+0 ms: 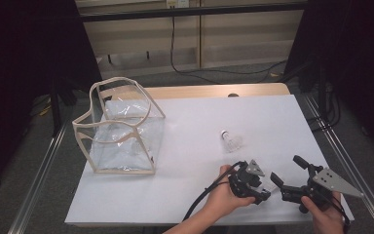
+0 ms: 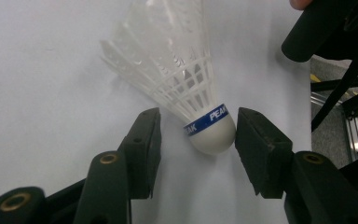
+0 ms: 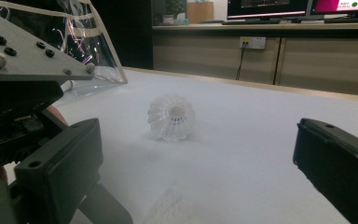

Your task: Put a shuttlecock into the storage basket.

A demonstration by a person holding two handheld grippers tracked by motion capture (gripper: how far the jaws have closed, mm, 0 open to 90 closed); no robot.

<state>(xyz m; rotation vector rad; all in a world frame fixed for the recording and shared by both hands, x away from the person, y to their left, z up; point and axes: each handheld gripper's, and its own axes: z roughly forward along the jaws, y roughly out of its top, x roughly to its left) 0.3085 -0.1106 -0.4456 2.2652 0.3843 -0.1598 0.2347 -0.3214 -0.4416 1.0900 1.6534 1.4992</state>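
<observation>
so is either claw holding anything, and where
Nothing held yet: the left claw straddles the shuttlecock at its cork, one jaw touching, the other apart. The right claw is open, empty.

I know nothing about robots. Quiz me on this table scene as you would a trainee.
1. True or false: the white plastic shuttlecock with a blue band lies inside the clear plastic bag with beige trim.
2. Which part of that shuttlecock sits between the jaws of the left gripper? A) its rounded white nose B) its open skirt end C) no part at all
3. What word is printed on the blue band?

Key: 1. False, it lies on the white tabletop. 2. A. 3. PEAK.
</observation>
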